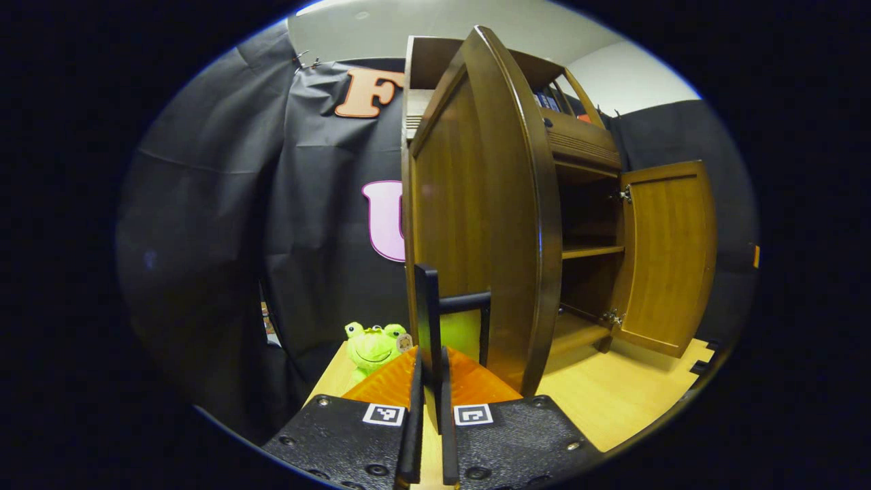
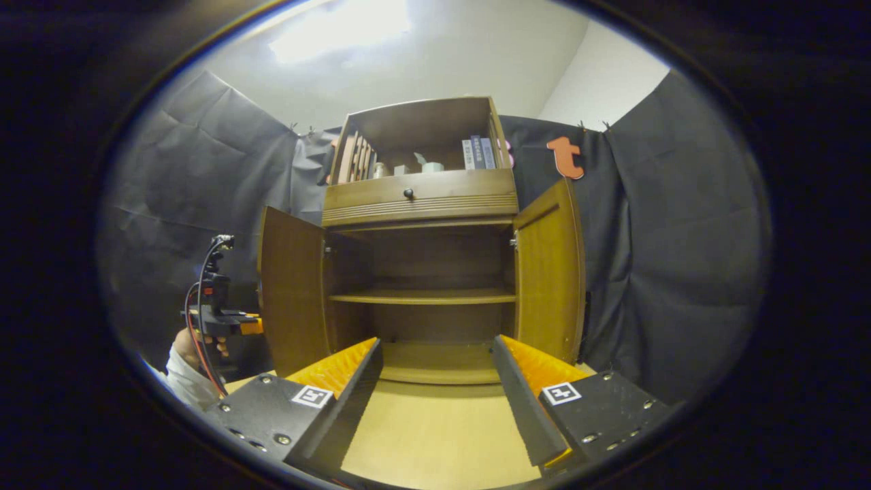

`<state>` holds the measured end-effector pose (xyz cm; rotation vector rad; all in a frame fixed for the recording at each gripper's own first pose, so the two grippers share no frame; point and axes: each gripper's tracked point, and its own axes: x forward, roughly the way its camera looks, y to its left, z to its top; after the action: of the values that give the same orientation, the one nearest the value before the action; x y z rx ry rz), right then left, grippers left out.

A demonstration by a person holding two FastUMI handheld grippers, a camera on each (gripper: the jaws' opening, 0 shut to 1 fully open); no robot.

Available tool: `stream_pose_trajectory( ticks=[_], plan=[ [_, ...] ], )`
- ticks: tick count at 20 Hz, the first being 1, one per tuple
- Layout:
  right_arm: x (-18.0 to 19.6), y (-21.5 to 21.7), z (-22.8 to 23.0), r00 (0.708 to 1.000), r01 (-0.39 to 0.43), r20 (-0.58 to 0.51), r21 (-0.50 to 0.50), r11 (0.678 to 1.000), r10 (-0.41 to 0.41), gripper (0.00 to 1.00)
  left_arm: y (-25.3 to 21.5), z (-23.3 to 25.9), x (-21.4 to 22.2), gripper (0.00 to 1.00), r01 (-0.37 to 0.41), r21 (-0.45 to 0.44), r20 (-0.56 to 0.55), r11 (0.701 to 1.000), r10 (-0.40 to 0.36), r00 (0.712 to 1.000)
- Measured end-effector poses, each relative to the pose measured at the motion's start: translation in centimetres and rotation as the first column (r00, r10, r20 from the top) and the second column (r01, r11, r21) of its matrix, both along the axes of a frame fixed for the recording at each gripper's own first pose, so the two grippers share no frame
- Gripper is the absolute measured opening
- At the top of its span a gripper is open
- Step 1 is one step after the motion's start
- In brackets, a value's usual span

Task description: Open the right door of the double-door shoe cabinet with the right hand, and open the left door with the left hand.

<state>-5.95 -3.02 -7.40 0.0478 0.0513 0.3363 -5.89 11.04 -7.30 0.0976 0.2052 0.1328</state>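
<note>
Jaws of the left gripper (image 1: 427,381) are pinched near-closed on the black bar handle (image 1: 429,309) of the left door (image 1: 476,218), fingers on either side of its upright part; the door stands swung well out from the shoe cabinet (image 2: 422,204), its edge facing the left gripper view. Right gripper (image 2: 435,388) has its jaws spread wide and holds nothing, set back in front of the cabinet above the light wooden floor (image 2: 435,435). Right door (image 2: 548,272) is already open, roughly square to the cabinet front, clear of the right gripper. Inside, the middle shelf (image 2: 422,297) looks bare. In the right gripper view the left gripper shows beside the left door, a hand (image 2: 187,344) under it. Green frog plush (image 1: 373,346) sits on the floor just behind the left door. Judgement: both doors look open, task near done. To finish well, follow the hinge arc, do not drag straight back; stop before the door meets the plush, then part the jaws fully before backing off, so the handle is not tugged
</note>
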Motion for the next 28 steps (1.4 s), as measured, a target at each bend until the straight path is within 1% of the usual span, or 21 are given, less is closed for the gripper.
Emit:
stream_pose_trajectory(
  ticks=[1,2,3,4,5,7,8,10,11,13,15,16,17,19,21,28],
  plan=[
    [-0.2,0.3,0.0,1.000,-0.004,0.001,0.008,1.000,0.004,0.96,0.5,0.3,-0.1,0.12,0.008,-0.015,0.006,1.000,-0.008,1.000],
    [-0.5,0.6,0.2,1.000,-0.008,0.006,0.015,1.000,0.008,0.94,1.0,0.2,-0.3,0.11,0.024,-0.024,0.007,0.999,-0.024,1.000],
    [-0.7,0.8,0.4,1.000,-0.009,0.012,0.017,1.000,0.009,0.96,1.4,0.4,-0.5,0.11,0.041,-0.022,0.019,0.999,-0.040,0.999],
    [-0.8,1.0,0.5,1.000,-0.009,0.015,0.016,1.000,0.009,0.96,1.7,0.7,-0.7,0.04,0.052,-0.025,0.032,0.998,-0.052,0.998],
    [-1.0,1.1,0.6,1.000,-0.005,0.016,0.015,1.000,0.004,0.96,2.2,0.7,-0.9,0.11,0.062,-0.025,0.028,0.998,-0.062,0.998],
    [-1.1,1.2,0.6,1.000,0.009,0.013,0.009,1.000,-0.009,0.96,3.5,0.8,-1.0,0.12,0.081,-0.025,0.027,0.996,-0.081,0.996],
    [-1.2,1.4,0.9,1.000,0.011,0.014,0.008,1.000,-0.011,0.96,4.2,0.9,-1.1,0.14,0.089,-0.027,0.029,0.996,-0.089,0.996],
    [-1.3,1.7,1.1,1.000,0.012,0.011,0.012,1.000,-0.012,0.96,5.2,0.9,-1.2,0.24,0.109,-0.039,0.028,0.993,-0.108,0.994],
    [-1.3,1.9,1.2,1.000,0.013,0.009,0.013,1.000,-0.013,0.97,5.8,1.1,-1.3,0.21,0.108,-0.046,0.021,0.993,-0.107,0.994],
    [-1.3,2.3,1.5,1.000,0.012,0.012,0.009,1.000,-0.012,0.97,6.7,0.8,-1.4,0.58,0.105,-0.045,0.008,0.994,-0.104,0.995],
    [-1.3,2.6,1.7,1.000,0.010,0.014,0.005,1.000,-0.010,0.97,7.1,0.8,-1.4,0.75,0.107,-0.039,0.002,0.994,-0.107,0.994],
    [-1.4,2.6,1.7,1.000,0.008,0.015,0.003,1.000,-0.008,0.98,7.4,1.0,-1.5,0.77,0.103,-0.036,0.004,0.994,-0.102,0.995],
    [-1.4,2.6,1.7,1.000,0.008,0.016,0.002,1.000,-0.008,0.97,7.8,0.9,-1.5,0.83,0.091,-0.033,-0.002,0.995,-0.091,0.996],
    [-1.6,2.7,1.9,1.000,0.009,0.019,0.000,1.000,-0.009,0.96,7.9,1.1,-1.6,1.00,0.090,-0.033,-0.007,0.995,-0.090,0.996],
    [-1.8,3.0,2.1,1.000,0.000,0.023,-0.003,1.000,0.000,0.96,7.9,0.8,-1.6,1.00,0.088,-0.037,-0.008,0.995,-0.088,0.996],
    [-2.1,2.5,2.2,1.000,0.004,0.027,0.006,1.000,-0.004,0.94,7.5,0.9,-2.0,1.00,0.070,-0.034,-0.005,0.997,-0.070,0.998]
  ],
)
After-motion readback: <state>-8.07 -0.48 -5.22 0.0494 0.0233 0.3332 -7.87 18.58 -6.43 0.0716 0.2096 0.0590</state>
